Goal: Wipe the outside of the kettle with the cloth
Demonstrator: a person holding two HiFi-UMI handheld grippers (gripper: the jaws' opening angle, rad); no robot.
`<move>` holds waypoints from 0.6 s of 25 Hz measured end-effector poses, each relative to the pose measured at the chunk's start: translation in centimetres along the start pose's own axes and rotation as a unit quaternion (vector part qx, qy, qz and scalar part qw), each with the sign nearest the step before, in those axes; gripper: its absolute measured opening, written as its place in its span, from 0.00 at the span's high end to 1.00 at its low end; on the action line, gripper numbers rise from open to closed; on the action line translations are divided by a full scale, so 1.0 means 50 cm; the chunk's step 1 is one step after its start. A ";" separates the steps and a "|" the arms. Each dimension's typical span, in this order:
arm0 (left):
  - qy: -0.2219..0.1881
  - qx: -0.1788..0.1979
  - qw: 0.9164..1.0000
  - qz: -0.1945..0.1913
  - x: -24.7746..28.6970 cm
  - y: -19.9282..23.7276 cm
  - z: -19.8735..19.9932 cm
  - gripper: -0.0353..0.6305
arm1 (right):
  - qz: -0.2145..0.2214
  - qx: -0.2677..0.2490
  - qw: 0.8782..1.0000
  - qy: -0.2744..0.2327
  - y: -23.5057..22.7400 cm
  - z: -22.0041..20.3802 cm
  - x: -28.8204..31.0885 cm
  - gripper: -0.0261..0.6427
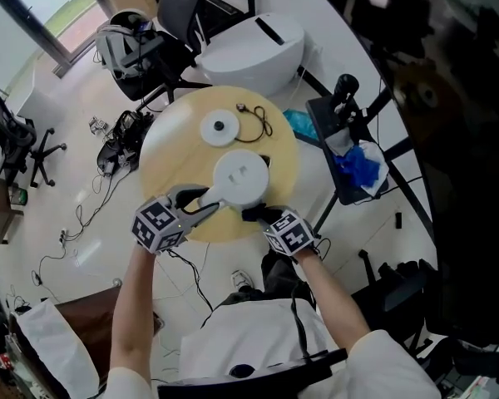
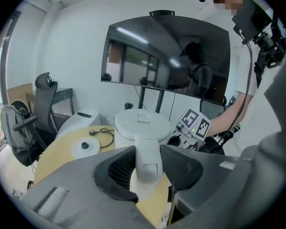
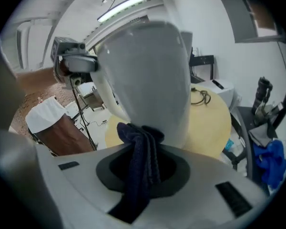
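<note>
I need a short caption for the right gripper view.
Right gripper holds a dark cloth against the white kettle's side.

Round table [image 1: 170, 156] stood mid-room | white disc [image 1: 219, 128] lay on it, beside a black cord [image 1: 262, 125] | office chair [image 1: 17, 135] sat far left | blue bundle [image 1: 359, 169] rested on a black stand [image 1: 320, 123] at right | dark screen [image 2: 167, 56] stood beyond the table.

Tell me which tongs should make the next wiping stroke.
Right. The right tongs hold the cloth against the kettle; the left tongs are clamped on the kettle handle, steadying it.
</note>
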State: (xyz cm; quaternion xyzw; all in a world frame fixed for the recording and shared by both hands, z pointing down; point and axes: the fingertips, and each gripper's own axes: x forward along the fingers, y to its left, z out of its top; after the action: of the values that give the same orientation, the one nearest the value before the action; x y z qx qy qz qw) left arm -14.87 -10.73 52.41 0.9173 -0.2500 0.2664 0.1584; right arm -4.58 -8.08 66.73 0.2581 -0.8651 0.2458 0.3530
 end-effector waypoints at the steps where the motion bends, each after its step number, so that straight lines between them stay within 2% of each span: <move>1: 0.005 0.003 1.000 -0.005 0.000 0.000 -0.001 0.69 | 0.001 0.002 1.000 0.015 -0.006 -0.020 0.022 0.86; 4: 0.018 0.014 1.000 -0.018 0.003 0.004 -0.003 0.69 | 0.007 0.015 0.999 0.051 -0.018 -0.072 0.078 0.86; 7: 0.035 0.022 0.999 -0.035 0.003 0.006 -0.003 0.68 | 0.016 0.024 0.998 0.060 -0.015 -0.089 0.102 0.86; 15: 0.081 0.054 0.993 -0.062 0.000 0.019 -0.006 0.69 | 0.017 -0.008 0.999 0.034 0.002 -0.030 0.030 0.86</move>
State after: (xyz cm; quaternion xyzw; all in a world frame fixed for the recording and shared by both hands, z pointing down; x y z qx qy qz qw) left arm -15.54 -11.38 52.81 0.9137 -0.1648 0.3422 0.1447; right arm -4.86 -7.52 68.75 0.2323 -0.8589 0.2532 0.3798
